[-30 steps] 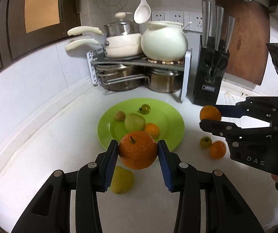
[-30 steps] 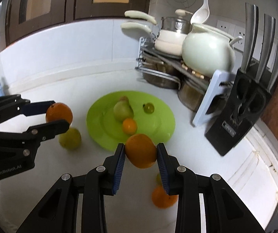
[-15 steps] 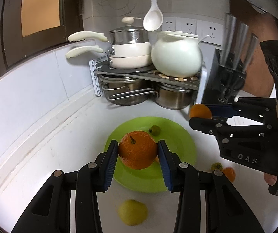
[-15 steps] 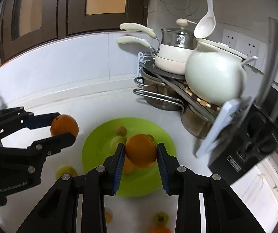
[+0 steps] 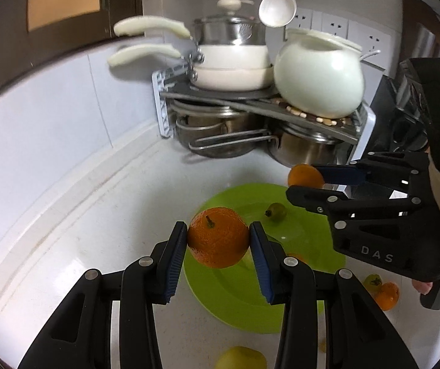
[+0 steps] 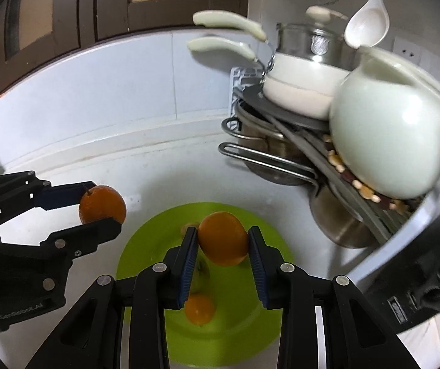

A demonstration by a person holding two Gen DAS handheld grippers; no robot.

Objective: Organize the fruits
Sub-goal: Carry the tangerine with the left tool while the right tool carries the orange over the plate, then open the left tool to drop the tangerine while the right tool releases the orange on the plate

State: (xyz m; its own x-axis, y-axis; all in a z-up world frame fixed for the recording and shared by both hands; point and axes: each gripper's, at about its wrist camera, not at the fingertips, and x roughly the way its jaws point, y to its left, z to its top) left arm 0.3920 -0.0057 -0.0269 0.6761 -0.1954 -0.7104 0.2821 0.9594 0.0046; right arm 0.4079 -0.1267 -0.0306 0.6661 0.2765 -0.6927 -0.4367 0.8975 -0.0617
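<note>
My left gripper (image 5: 218,241) is shut on a large orange (image 5: 218,237) with a stem, held above the near left edge of the green plate (image 5: 309,236). My right gripper (image 6: 222,243) is shut on a smooth orange (image 6: 223,237), held over the plate (image 6: 146,249). Each gripper shows in the other's view: the right one (image 5: 307,181) at the right, the left one (image 6: 101,210) at the left. On the plate lie a small green fruit (image 5: 277,211), a small orange (image 6: 199,308) and a pear (image 6: 201,272), half hidden by my fingers.
A corner rack (image 5: 260,104) with steel pots, a white pan (image 5: 232,67) and a white pot (image 5: 318,80) stands behind the plate. A white ladle (image 5: 277,6) hangs above. A yellow-green pear (image 5: 240,358), a small green fruit (image 5: 373,281) and an orange (image 5: 387,295) lie on the white counter.
Both grippers, each with its orange, have moved forward toward the corner rack and now hang over the plate. The loose fruit on the counter has slid to the bottom of the views.
</note>
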